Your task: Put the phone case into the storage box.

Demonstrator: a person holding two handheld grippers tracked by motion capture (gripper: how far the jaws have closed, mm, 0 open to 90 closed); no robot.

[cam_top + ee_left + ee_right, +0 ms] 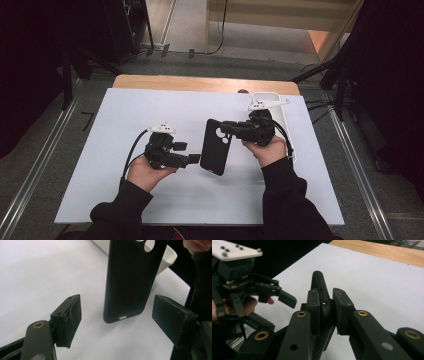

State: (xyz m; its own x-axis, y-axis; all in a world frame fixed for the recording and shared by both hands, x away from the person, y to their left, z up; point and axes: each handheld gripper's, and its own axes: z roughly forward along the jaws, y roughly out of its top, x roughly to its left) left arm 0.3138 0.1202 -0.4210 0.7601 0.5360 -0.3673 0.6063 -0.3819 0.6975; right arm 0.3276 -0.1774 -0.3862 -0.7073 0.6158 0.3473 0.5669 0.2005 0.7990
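Observation:
A black phone case (215,146) is lifted a little above the white board (125,115), its camera cut-outs toward the far end. My right gripper (228,129) is shut on the case's long edge near those cut-outs; in the right gripper view both pads (313,302) press on the case rim (318,281). My left gripper (189,153) is at the case's near-left corner with its jaws open. In the left gripper view the case's bottom end (130,282), with its port slot, stands between and just beyond the open pads (71,315), touching neither.
A white tray (281,107) lies at the board's far right, behind my right hand, and its rim (171,256) shows past the case. A wooden table edge (200,82) runs along the far side. Dark stands and cables flank the table.

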